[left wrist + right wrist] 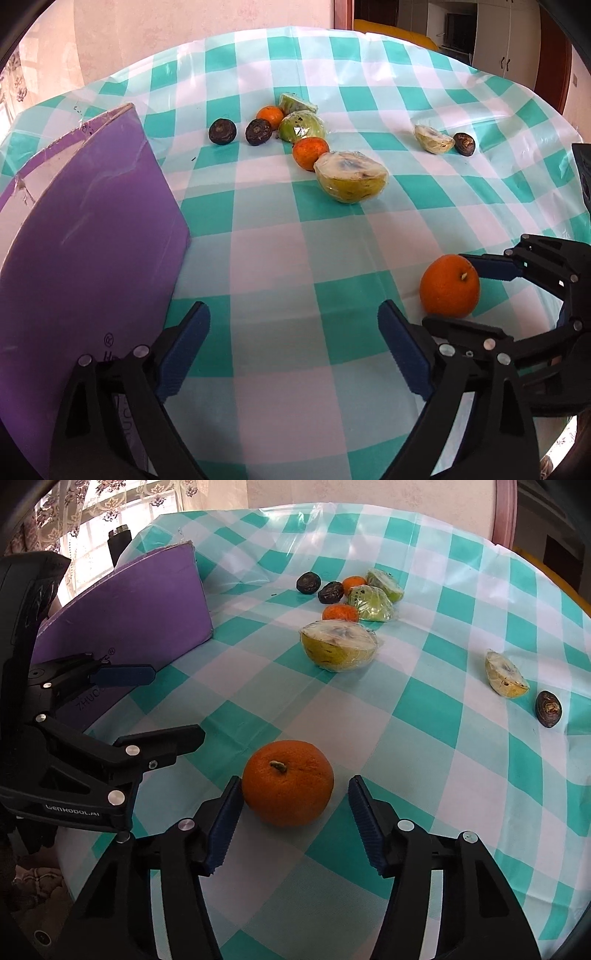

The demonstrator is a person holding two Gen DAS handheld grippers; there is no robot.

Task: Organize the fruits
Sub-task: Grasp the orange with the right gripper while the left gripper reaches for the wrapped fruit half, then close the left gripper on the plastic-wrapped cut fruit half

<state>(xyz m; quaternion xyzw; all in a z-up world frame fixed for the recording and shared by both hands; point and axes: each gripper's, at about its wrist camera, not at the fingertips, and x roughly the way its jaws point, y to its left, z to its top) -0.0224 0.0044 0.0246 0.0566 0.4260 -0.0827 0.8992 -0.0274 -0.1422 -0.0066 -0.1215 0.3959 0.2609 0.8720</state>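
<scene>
Purple box walls left side; checked cloth centre free.

tablecloth: glossy plastic | orange: dimpled matt peel | halved fruit: shiny cling film | board: smooth purple

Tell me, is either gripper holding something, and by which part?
Nothing is held. The right gripper straddles the orange without clamping it; the left gripper is empty.
</scene>
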